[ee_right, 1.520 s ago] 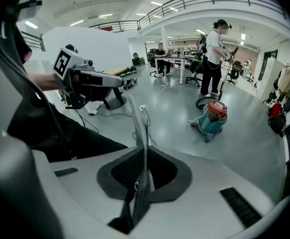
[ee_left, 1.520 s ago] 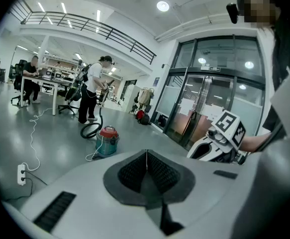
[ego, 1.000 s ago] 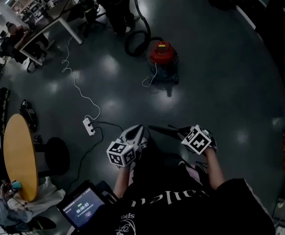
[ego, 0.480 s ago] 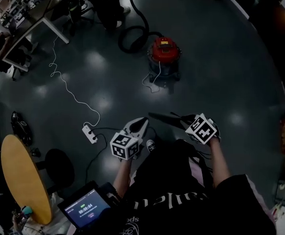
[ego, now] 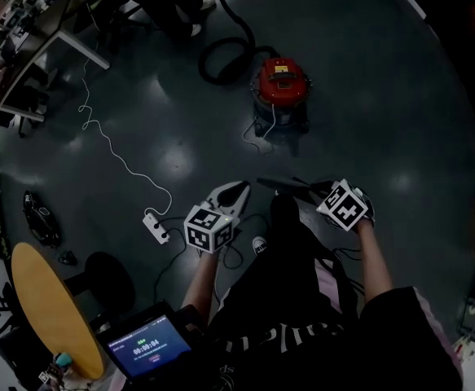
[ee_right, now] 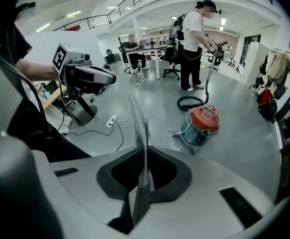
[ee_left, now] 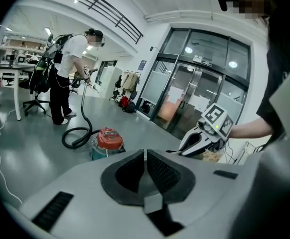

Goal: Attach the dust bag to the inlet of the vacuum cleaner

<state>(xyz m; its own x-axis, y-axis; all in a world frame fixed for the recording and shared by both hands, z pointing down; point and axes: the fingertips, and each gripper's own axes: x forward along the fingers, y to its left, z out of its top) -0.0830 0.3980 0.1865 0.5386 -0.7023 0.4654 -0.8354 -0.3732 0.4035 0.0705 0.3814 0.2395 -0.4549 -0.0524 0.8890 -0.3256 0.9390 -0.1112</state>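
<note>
This is an open-plan office: a polished grey floor point(ego: 384, 112), white desks point(ee_right: 148, 49) with rolling office chairs point(ee_left: 35, 91), a person seated at work point(ee_right: 131, 43), a mezzanine railing point(ee_left: 102, 11) overhead, glass entrance doors point(ee_left: 194, 101) and hanging coats point(ee_right: 273, 67).

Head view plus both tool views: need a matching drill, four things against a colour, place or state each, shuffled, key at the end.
Things:
1. vacuum cleaner
2. power strip
3. left tool
4. right tool

Colour, place or state:
A. shut on a thin flat dust bag
B. red top
C. white, lying to the left of the left tool in the head view
D. shut, nothing between the jaws

Pairs: 1-B, 2-C, 3-D, 4-A
</note>
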